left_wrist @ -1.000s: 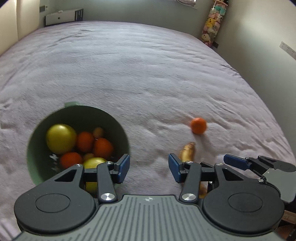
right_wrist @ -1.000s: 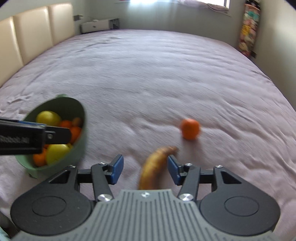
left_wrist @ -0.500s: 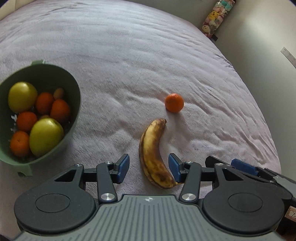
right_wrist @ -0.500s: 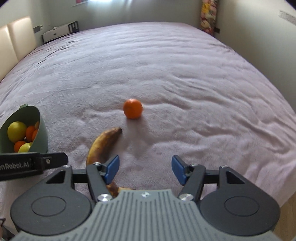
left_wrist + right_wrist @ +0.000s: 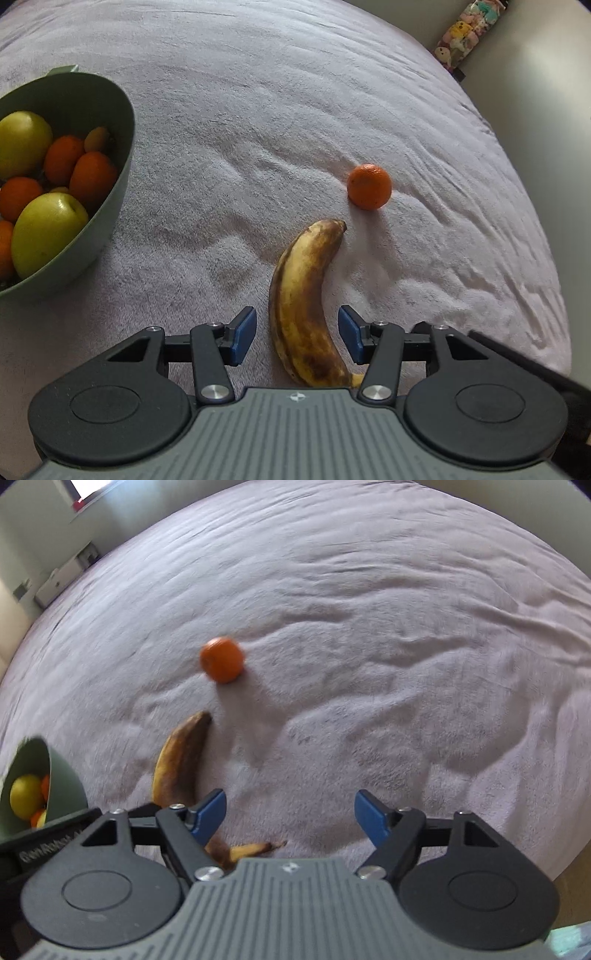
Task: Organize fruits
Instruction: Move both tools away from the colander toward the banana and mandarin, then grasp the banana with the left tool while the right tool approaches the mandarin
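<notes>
The left claw (image 5: 296, 335) hangs low over the mauve plush bedspread (image 5: 295, 110) with its blue pads spread either side of the brown-spotted yellow banana (image 5: 301, 306), clear of the peel; its jaws have just been opening, probably to straddle the fruit for a pinch. The right claw (image 5: 290, 818) has just been widening too, nothing between its pads, and faces the round orange mandarin (image 5: 222, 660) beyond the banana's tip. The sage-green plastic bowl (image 5: 110, 206) of apples and mandarins waits toward the bed's left edge.
</notes>
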### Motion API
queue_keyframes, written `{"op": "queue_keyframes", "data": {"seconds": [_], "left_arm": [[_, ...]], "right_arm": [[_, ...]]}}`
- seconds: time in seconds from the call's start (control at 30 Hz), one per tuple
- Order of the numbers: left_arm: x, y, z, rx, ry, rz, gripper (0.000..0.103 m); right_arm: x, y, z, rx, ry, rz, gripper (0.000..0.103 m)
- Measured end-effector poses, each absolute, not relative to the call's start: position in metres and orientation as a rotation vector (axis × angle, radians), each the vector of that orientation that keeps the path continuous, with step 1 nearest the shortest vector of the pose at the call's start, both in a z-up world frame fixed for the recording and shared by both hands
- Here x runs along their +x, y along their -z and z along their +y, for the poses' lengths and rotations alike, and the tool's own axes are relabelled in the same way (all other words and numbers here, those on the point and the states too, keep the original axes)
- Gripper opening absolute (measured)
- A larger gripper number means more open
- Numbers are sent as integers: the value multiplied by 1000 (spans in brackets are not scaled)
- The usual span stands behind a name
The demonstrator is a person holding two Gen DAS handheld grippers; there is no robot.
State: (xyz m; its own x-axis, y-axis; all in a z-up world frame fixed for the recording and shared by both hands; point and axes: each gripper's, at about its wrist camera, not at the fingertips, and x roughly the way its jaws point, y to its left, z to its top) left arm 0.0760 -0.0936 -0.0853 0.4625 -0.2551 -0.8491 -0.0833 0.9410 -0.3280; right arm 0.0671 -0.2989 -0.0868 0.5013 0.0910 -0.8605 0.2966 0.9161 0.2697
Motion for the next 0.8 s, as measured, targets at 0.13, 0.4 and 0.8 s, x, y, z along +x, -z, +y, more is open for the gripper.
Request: {"op": "queue_keyframes", "data": {"seconds": [0.13,0.4,0.8], "left_arm": [[84,95,-103,-292,96,1097,60],[96,110,-117,-217,86,1104,58],[96,113,-123,-175,120,1091,45]], "right_arm": [[74,87,-305,457,144,1017,74],[87,99,-306,496,126,1034,74],[95,107,-298,398,98,988,66]]}}
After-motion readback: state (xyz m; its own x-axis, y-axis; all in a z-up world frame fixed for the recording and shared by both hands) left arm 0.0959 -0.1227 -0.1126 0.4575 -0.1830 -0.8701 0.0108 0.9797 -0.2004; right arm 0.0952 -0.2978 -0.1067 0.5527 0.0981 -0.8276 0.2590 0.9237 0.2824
